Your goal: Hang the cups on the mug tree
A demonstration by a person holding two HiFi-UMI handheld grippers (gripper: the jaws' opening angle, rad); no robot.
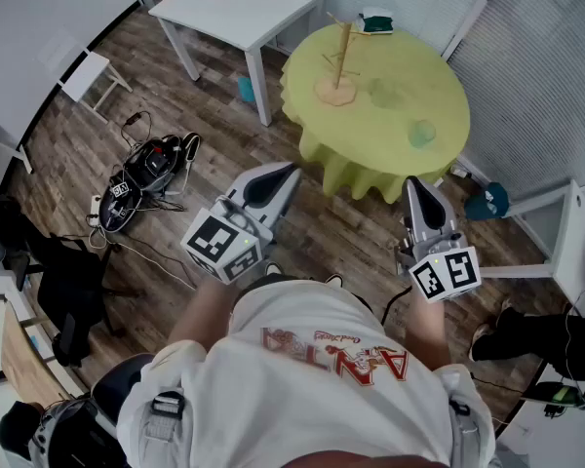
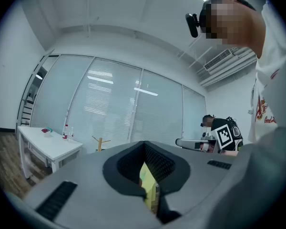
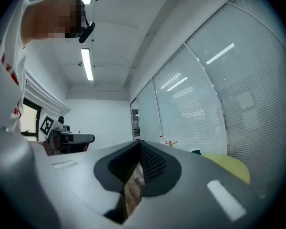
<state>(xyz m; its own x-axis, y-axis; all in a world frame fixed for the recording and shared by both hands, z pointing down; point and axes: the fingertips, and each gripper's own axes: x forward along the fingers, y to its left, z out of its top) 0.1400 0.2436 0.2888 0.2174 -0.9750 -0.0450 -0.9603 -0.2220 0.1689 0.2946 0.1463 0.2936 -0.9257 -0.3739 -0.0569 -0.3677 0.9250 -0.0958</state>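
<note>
A wooden mug tree (image 1: 339, 71) stands on the far left part of a round table with a yellow-green cloth (image 1: 448, 76). Two pale green see-through cups (image 1: 421, 133) (image 1: 382, 93) stand on the cloth to the tree's right. Both grippers hang level over the floor, short of the table. My left gripper (image 1: 291, 171) is shut and holds nothing; in the left gripper view its jaws (image 2: 144, 144) meet at the tip, with the mug tree (image 2: 99, 143) far off. My right gripper (image 1: 412, 183) is shut and empty too, its tips (image 3: 139, 144) together.
A white table (image 1: 236, 6) stands left of the round one. A tangle of cables and gear (image 1: 146, 169) lies on the wood floor at left. A dark green item (image 1: 375, 22) sits at the round table's far edge. Another person (image 1: 556, 339) is at right.
</note>
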